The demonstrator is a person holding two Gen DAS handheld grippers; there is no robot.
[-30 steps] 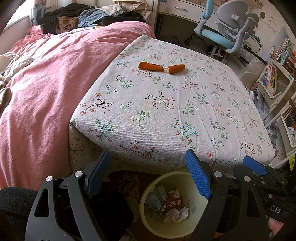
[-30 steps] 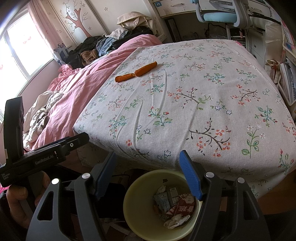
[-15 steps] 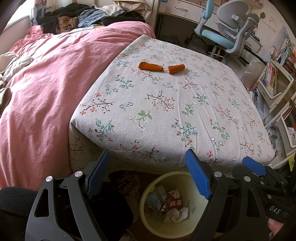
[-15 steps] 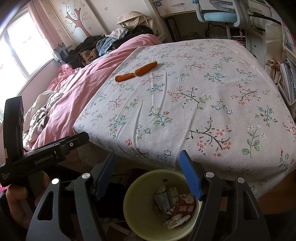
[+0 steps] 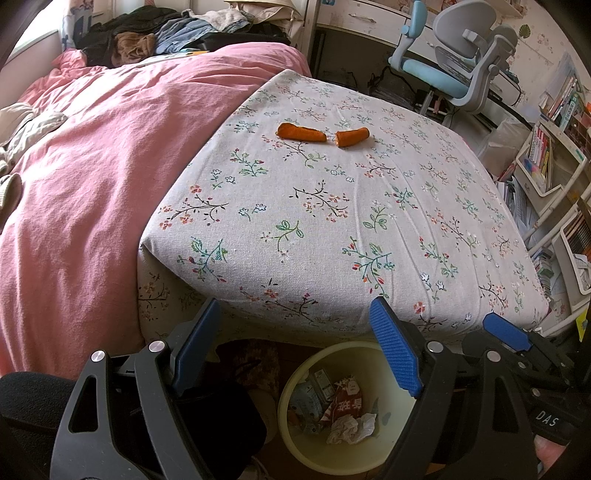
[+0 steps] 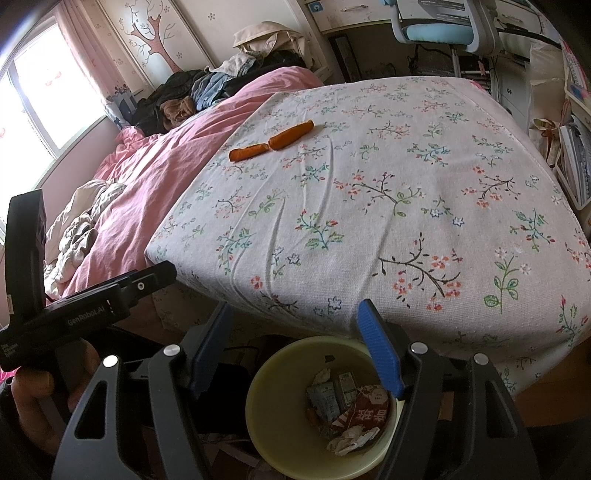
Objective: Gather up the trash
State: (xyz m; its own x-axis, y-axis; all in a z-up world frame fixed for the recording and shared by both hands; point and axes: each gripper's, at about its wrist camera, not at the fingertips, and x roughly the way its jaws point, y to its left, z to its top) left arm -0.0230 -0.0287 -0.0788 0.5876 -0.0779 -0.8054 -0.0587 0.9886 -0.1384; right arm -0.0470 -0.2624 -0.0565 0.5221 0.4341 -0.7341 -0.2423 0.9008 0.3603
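Across most of both frames spreads the bed point(image 5: 332, 221), its flowered sheet filling the centre and right, with a pink duvet point(image 5: 92, 166) over its left part. Heaped clothes point(image 5: 166, 33) lie at the upper left, and a blue-and-grey desk chair point(image 5: 454, 66) stands at the upper right of the left wrist view.

Below the bed's near edge, at the bottom centre of both views, sits a pale yellow bin point(image 5: 295, 435) holding cartons, a red wrapper and crumpled paper.

The left gripper point(image 5: 299, 350) is pitched downward over the bin, its blue-padded jaws spread wide with nothing between them. The right gripper point(image 6: 295, 347) is tilted the same way beside it, jaws also well apart and empty. At the lower left of the right wrist view, a hand point(image 6: 37, 402) is wrapped around the left tool's handle.

Two orange carrot pieces point(image 5: 321, 134) lie end to end on the sheet, upper centre of the left view, well apart from both grippers and the bin.
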